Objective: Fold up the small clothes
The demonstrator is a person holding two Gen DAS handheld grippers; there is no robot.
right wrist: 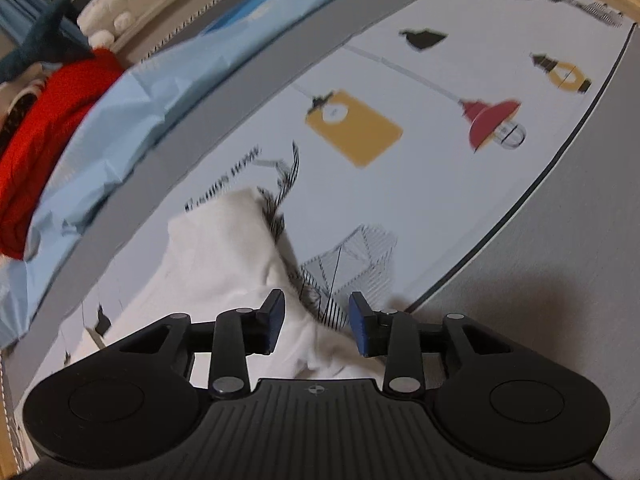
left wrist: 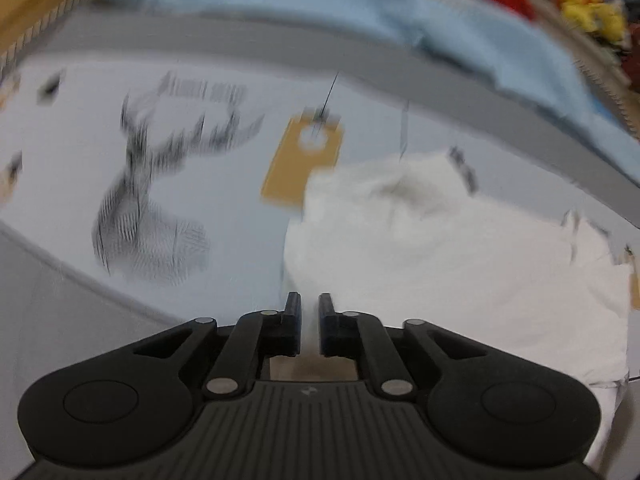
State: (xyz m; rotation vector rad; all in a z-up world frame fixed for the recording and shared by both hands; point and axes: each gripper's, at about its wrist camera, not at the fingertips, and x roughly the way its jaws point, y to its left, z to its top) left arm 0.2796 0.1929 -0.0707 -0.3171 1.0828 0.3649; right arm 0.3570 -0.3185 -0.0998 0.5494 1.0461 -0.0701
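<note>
A small white garment (left wrist: 448,248) lies crumpled on a white printed mat (left wrist: 208,176). In the left wrist view it fills the right half, and my left gripper (left wrist: 309,308) sits at its left edge with the jaws nearly closed; a thin strip of white shows in the gap, and I cannot tell if cloth is pinched. In the right wrist view the garment (right wrist: 224,256) lies left and below, and my right gripper (right wrist: 317,316) is open with a fold of it between the fingers.
The mat (right wrist: 440,200) has prints of a deer, a yellow tag, a red lamp. A grey border (right wrist: 540,300) surrounds it. Light blue cloth (right wrist: 120,120), a red garment (right wrist: 48,120) and soft toys (left wrist: 592,8) lie beyond the far edge.
</note>
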